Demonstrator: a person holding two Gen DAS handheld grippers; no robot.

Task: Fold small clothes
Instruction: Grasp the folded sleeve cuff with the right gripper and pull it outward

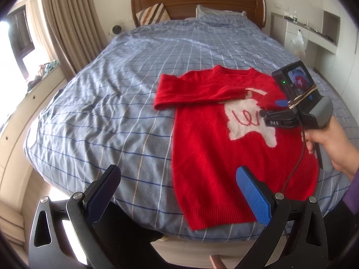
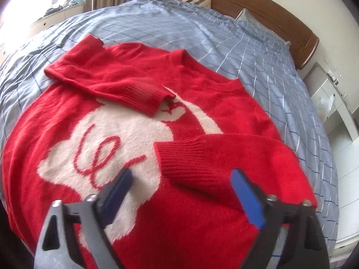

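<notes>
Nearest in the left wrist view, the left gripper hangs with its jaws wide apart and empty over the near hem of the red sweater, which lies flat on the blue checked bedspread. The right gripper, seen from its own camera, has its jaws apart too, with nothing clamped; they hover just above the ribbed cuff of the right sleeve, which is laid inward across the white motif. Farther up, the left sleeve is likewise folded across the chest.

Both sleeves look folded in, so the step in hand is probably the body fold: the next move calls for each gripper to pinch a hem corner and carry it toward the collar without dragging the sleeves loose.

Only the left view shows the hem and the person's hand on the right tool; only the right view shows both cuffs clearly, though its near edge is blurred. Beyond lie the headboard and a striped pillow
</notes>
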